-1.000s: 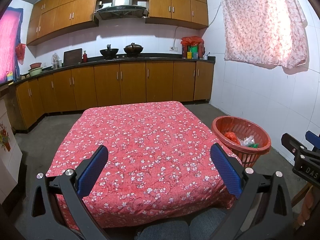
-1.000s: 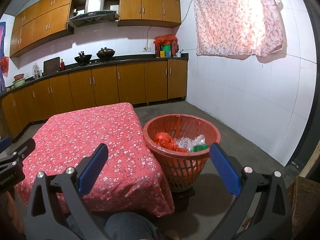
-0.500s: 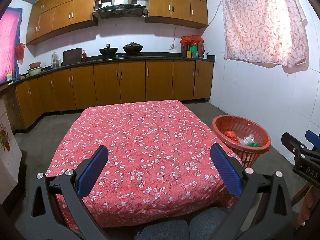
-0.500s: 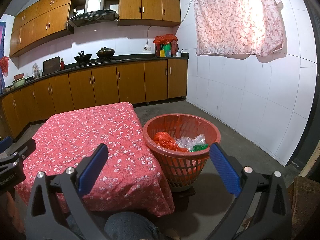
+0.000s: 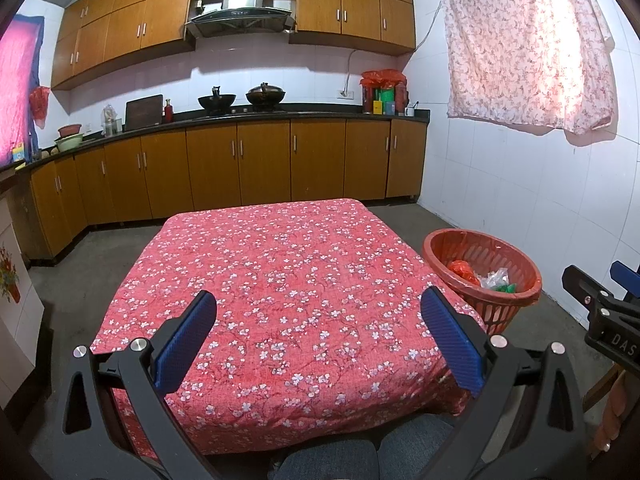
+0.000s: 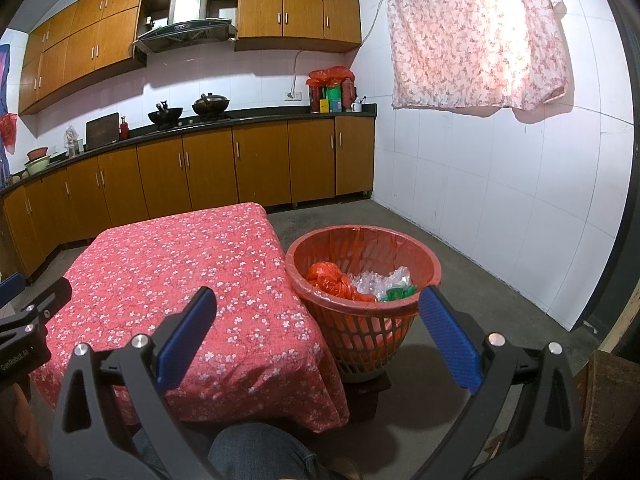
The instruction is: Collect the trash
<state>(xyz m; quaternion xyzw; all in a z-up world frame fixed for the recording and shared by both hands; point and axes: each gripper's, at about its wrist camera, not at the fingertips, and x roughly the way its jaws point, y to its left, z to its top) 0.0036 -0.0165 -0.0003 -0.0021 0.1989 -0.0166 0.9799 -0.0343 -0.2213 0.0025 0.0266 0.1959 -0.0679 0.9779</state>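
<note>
A red plastic basket [image 6: 362, 332] stands on the floor right of the table, also in the left wrist view [image 5: 502, 312]. Inside lie a crumpled orange bag [image 6: 330, 280], clear plastic wrap [image 6: 380, 280] and a green scrap [image 6: 396, 293]. The table under a red flowered cloth [image 5: 288, 280] carries no loose item that I can see. My left gripper [image 5: 318, 316] is open and empty above the table's near edge. My right gripper [image 6: 316, 316] is open and empty, in front of the basket and above the table corner [image 6: 304, 344].
Wooden cabinets and a dark counter [image 5: 240, 116] with pots run along the far wall. A white tiled wall [image 6: 500, 200] with a hanging flowered cloth is on the right. Grey floor [image 6: 460, 264] lies around the basket. My knee [image 6: 260, 456] is below the grippers.
Both views have shifted only slightly; the grippers stay open and empty and nothing in the basket or on the table has moved.
</note>
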